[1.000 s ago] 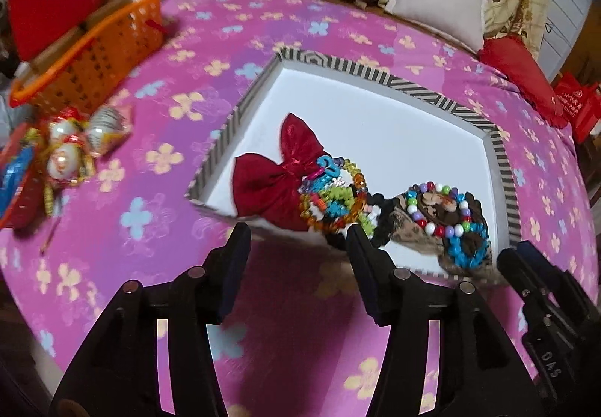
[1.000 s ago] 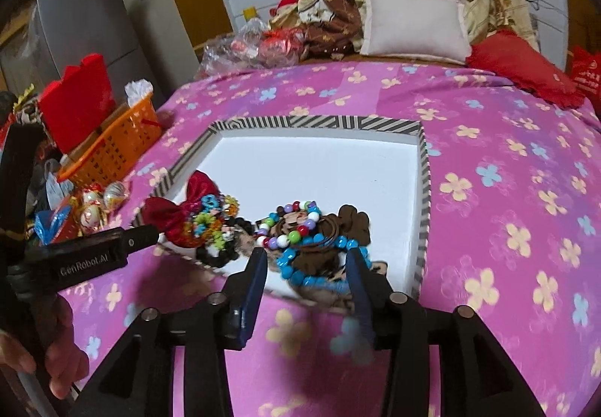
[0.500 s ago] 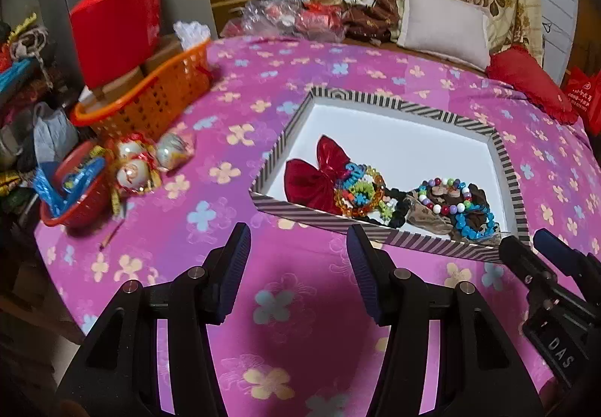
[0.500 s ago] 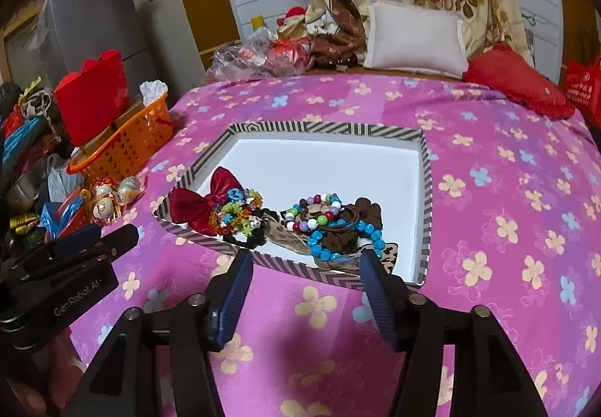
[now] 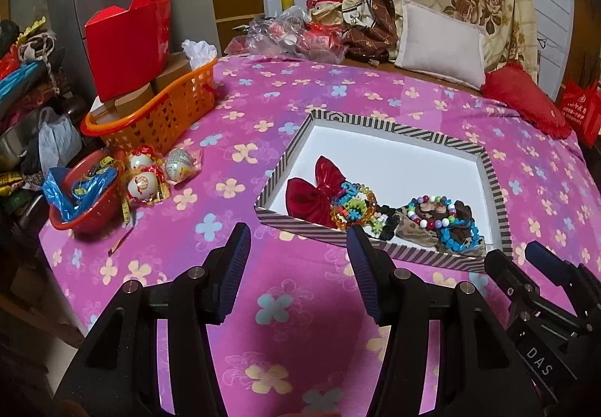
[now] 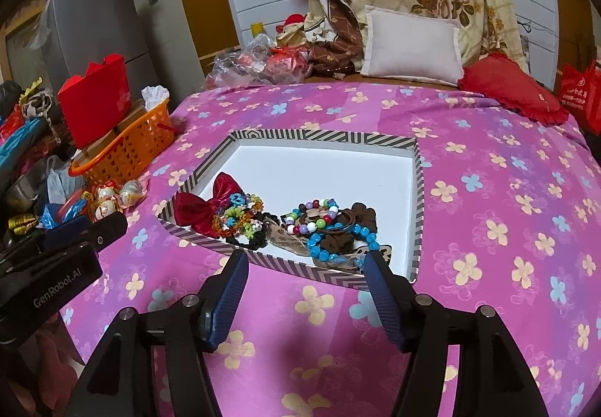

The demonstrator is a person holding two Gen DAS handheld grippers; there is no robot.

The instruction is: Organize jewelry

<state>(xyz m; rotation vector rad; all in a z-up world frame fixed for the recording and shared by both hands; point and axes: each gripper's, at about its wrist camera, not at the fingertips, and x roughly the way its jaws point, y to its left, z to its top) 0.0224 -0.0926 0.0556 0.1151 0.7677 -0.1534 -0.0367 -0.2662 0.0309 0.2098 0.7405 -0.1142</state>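
A shallow striped box with a white floor lies on the pink flowered cloth. Along its near side lie a red bow, an orange and green bead bracelet, a bracelet of mixed round beads, a blue bead bracelet and dark hair ties. My left gripper is open and empty, above the cloth short of the box. My right gripper is open and empty at the box's near edge.
An orange basket holding a red carton stands at the left. Wrapped eggs and a red bowl lie near the left table edge. Pillows and bags sit behind the table.
Both grippers have pulled back and up from the box. The jewelry now lies farther from the fingertips. The right gripper's jaws stand wider apart.
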